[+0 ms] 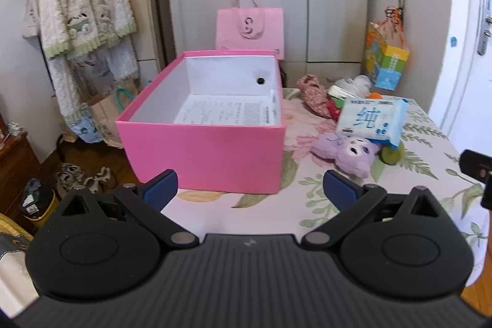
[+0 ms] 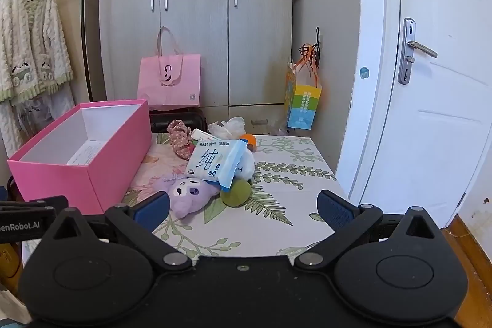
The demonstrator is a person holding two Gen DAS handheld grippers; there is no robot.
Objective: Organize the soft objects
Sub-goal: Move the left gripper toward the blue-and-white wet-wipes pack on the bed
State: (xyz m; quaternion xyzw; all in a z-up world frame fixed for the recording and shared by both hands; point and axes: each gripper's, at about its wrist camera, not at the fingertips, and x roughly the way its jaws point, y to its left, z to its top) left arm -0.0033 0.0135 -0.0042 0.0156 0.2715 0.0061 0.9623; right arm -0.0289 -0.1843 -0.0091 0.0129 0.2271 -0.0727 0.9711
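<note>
Pink box [image 1: 201,156]: lidless, holding only a printed sheet, at the tabletop's left edge

Soft pile, beside the box toward the far edge: purple plush toy [image 2: 190,197], tissue pack [image 2: 215,163] leaning on top, green ball [image 2: 236,194], floral cloth [image 2: 180,139], white plush partly hidden

Left gripper [image 1: 250,189]: jaws wide apart, holding nothing, near the box's front wall

Right gripper [image 2: 243,209]: fully spread, holding nothing, short of the plush toy

Step advice: probably lift the tissue pack first, else it may topple; pinch the plush at its body

Unclear: orange item and plastic bag behind the pile; tabletop's near edge cut off
</note>
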